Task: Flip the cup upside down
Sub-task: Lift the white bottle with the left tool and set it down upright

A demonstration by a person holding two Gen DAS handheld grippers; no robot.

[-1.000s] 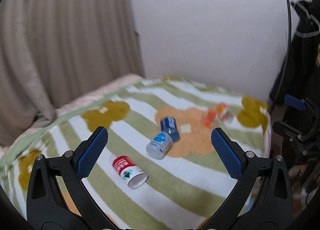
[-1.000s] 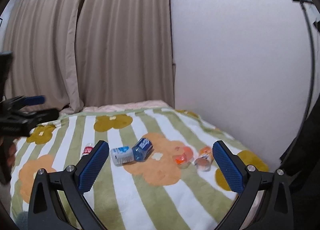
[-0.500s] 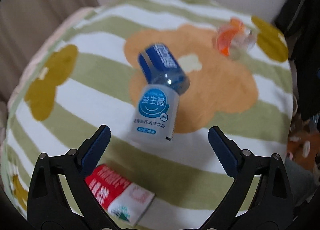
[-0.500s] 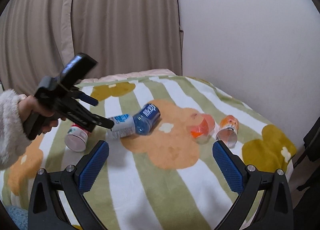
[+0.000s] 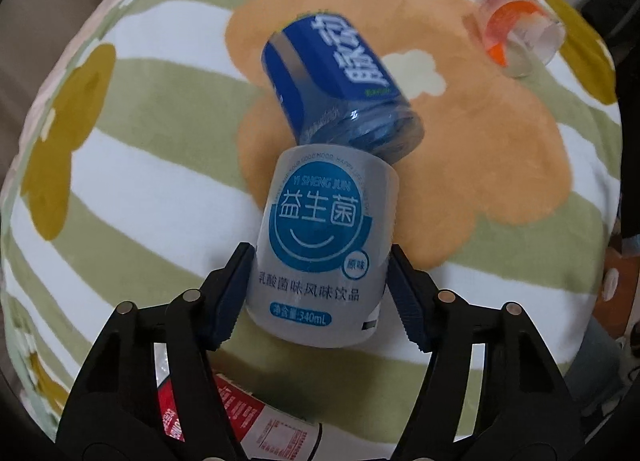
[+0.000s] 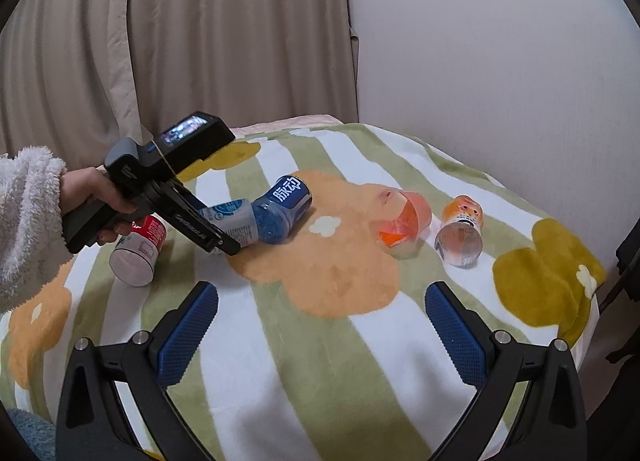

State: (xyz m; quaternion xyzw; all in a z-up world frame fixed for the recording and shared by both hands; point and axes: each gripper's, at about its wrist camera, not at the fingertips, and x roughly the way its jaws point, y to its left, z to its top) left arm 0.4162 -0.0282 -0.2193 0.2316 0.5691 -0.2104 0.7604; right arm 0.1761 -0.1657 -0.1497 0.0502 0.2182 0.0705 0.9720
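A white cup with a blue smiley label (image 5: 324, 249) lies on its side on the striped blanket (image 5: 160, 197). My left gripper (image 5: 318, 297) is shut on its lower part, one pad on each side. It also shows in the right wrist view (image 6: 234, 221), partly hidden by the left gripper (image 6: 218, 239). A blue cup (image 5: 340, 85) lies against its far end. My right gripper (image 6: 322, 331) is open and empty, above the blanket's near part.
A red and white cup (image 6: 138, 249) lies on its side at the left. An orange cup (image 6: 402, 221) and a small orange-labelled cup (image 6: 460, 235) lie on their sides at the right. Curtain and wall stand behind the bed.
My left gripper moved down and forward to the white cup and closed on it. The right gripper dipped slightly toward the blanket and stayed open.
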